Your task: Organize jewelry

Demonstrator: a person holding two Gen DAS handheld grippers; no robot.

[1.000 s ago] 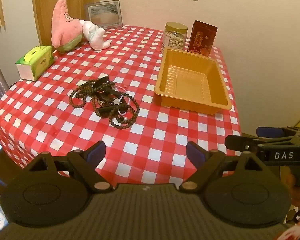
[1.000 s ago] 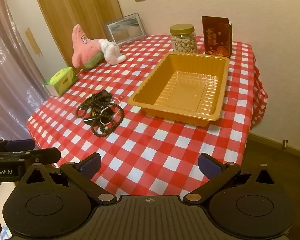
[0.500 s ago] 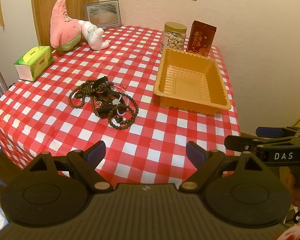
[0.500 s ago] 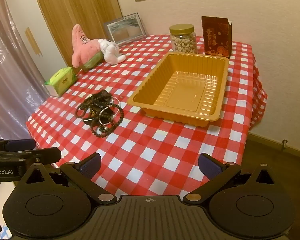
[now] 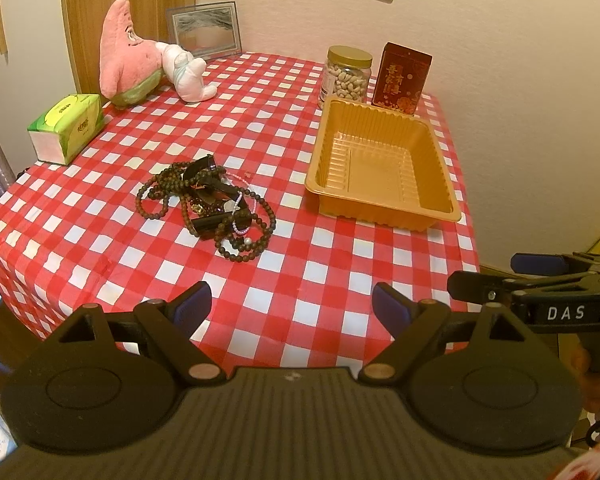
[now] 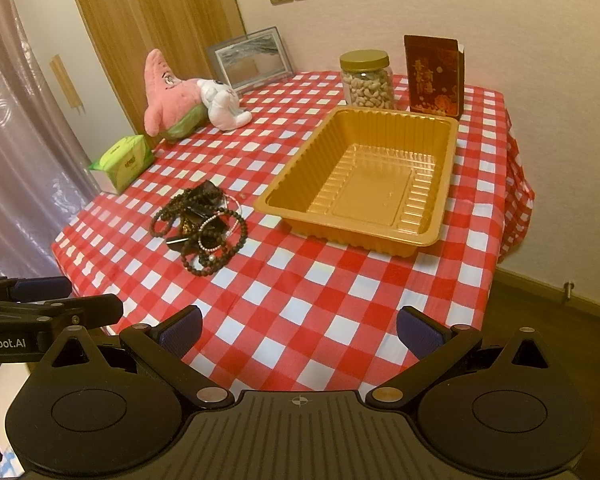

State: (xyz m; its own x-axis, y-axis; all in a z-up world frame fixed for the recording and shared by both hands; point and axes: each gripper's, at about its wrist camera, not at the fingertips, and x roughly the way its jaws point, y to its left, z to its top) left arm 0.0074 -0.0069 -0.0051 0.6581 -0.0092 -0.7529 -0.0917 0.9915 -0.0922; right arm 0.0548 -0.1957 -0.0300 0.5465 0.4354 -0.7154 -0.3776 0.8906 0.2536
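**Tangled beads waiting beside an empty tray**

Cream wall behind, wooden door panel at left. Below, a tabletop point(image 5: 292, 292) under a red-and-white check cloth. Largest thing on it: a golden plastic tray point(image 6: 444, 184), ribbed inside and empty, toward the right edge and far half. Along the far edge, a pink star plush point(image 5: 126, 64) lying against a white soft toy point(image 5: 184, 72), a framed picture point(image 5: 206, 30), a jar of nuts point(image 5: 346, 76) and a dark red box point(image 5: 402, 78) just behind the tray. Near the left edge, a green tissue pack point(image 5: 66, 126).

Jewelry pile point(image 5: 212, 208) around the middle of the tabletop, left of the tray and apart from it: loops of dark round beads, a finer pink-and-white strand, one pale pearl-like bead, and glossy black pieces, type unclear, all heaped and interlaced.

Likely light, limp and slippery; strands probably snag on each other, so lifting one may drag the rest. Best pinched at a free outer loop, such as the dark bead loop at the near side, rather than in the knotted centre.

Left gripper point(image 5: 292, 308) spread wide, nothing between the pads, hovering short of the near edge. Right gripper point(image 6: 298, 326) likewise spread and unloaded, over the near edge.
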